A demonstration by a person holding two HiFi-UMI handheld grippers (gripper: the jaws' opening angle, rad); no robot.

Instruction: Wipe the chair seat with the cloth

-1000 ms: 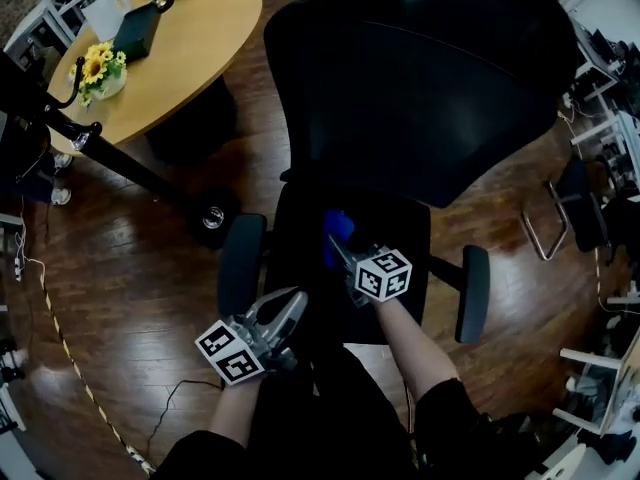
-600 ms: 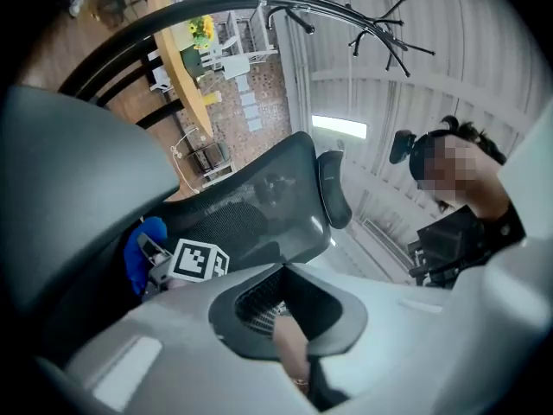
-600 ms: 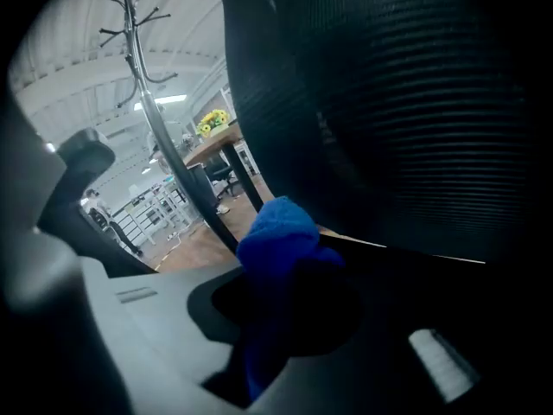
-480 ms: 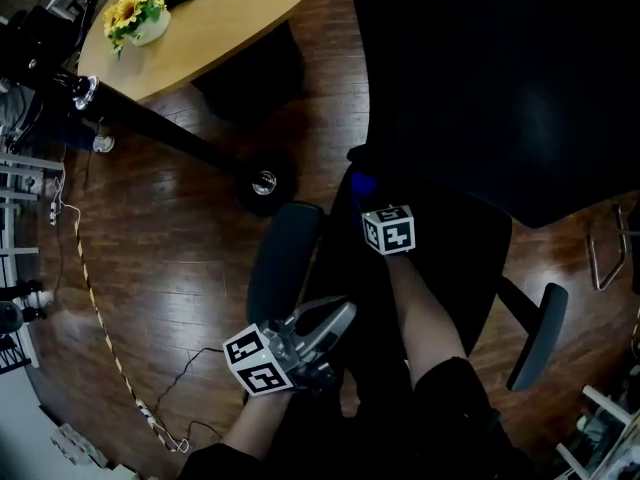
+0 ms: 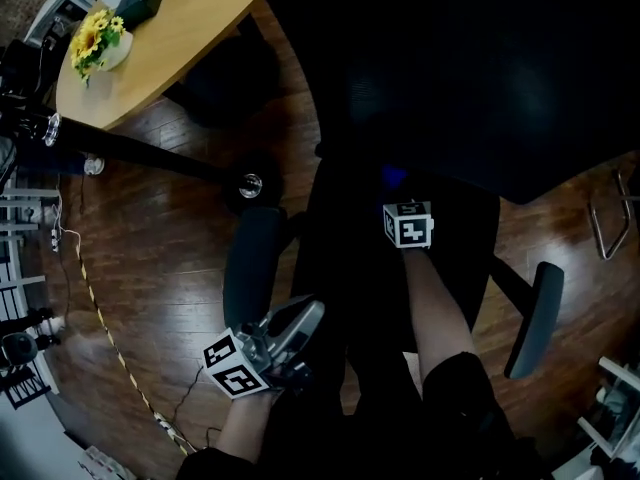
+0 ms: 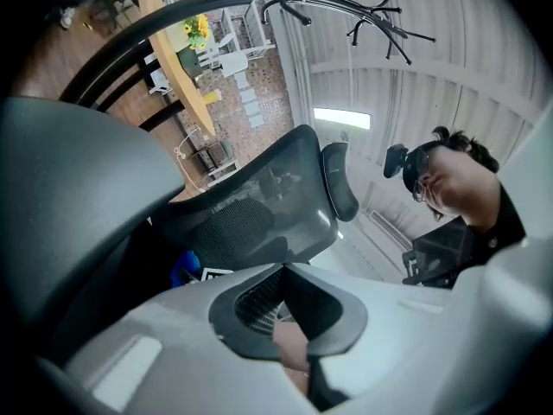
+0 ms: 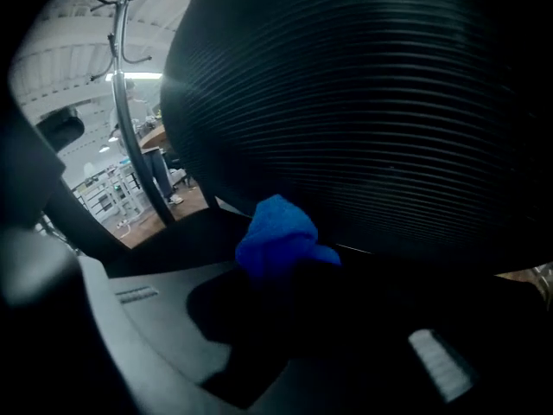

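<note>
Count, grippers: two, the left gripper point(image 5: 306, 311) and the right gripper point(image 5: 396, 196), each with one marker cube.
Count, cloth: one cloth point(image 5: 393, 176).
Count, chair: one chair, with one chair seat point(image 5: 340, 253), one chair back point(image 5: 470, 68) and two armrests, left point(image 5: 250, 263) and right point(image 5: 530, 318).
Cloth, look: bright blue, soft, bunched into a rounded wad point(image 7: 275, 232); only a small patch shows from the head view.
Cloth, place: at the far end of the seat, just below the lower edge of the chair back. Contact with the seat cannot be told.
Right jaws: clamped on the cloth, which sticks out past the tips point(image 7: 285, 268).
Left jaws: tips together point(image 6: 285, 268), nothing between them. This gripper is held near the person, just beside the left armrest and off the seat.
Seat: black, flat, rounded corners.
Chair back: black ribbed mesh, broad and curved.
Armrests: dark grey pads, long and rounded.
Gripper bodies: pale grey moulded plastic with dark pads.
Surroundings: round wooden tabletop point(image 5: 170, 38) far left, carrying one bunch of yellow sunflowers point(image 5: 95, 38); dark glossy plank floor point(image 5: 150, 268).
</note>
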